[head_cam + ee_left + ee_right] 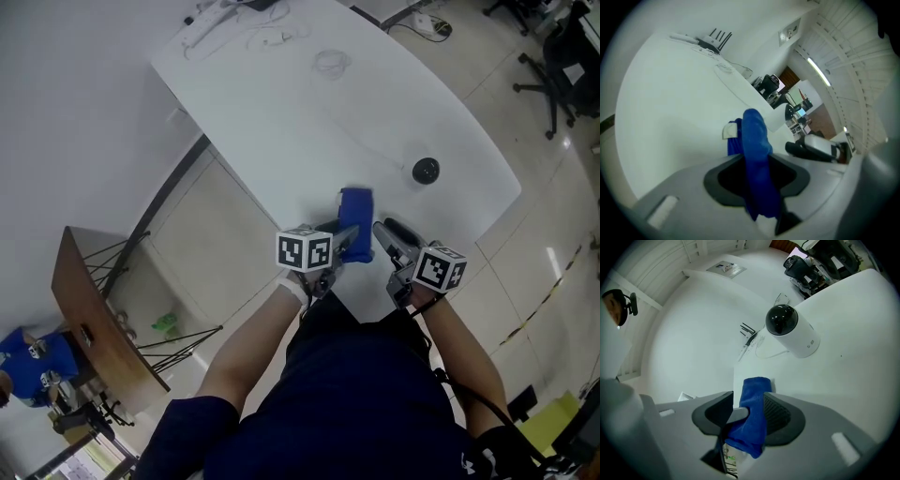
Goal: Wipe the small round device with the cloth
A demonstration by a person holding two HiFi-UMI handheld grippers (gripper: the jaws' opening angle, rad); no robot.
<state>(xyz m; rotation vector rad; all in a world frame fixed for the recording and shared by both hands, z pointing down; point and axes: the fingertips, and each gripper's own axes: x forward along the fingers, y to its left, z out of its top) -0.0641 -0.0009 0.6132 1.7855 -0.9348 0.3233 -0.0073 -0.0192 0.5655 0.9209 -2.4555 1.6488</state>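
Nearest the head camera is the person's dark-clothed body [356, 403], and just past it both claws meet on the cloth [356, 221] at the near edge of the table [272, 122]. The left claw [754, 163] is clamped on the blue cloth, which fills the gap between its jaws and sticks out past the tips as a folded strip, its long axis running straight on from the claw. The right claw [749, 412] comes at the same strip from the other side. Its jaws stand apart round the cloth's end with one ribbed pad largely bare, so it looks loosed rather than pinching. From the left claw the device [426, 171] lies ahead and off to the right, well apart from the cloth and past the right claw's tips. From the right claw, the nearer of the two, it sits ahead and to the right. It is a dark dome on a white body, round from above, so there is no axis to line up with. Bare tabletop runs between, and only the right claw stands just beside the cloth's likely path. Cables [225, 19] and a clear thing [330, 64] I cannot name lie well beyond, out of the way.
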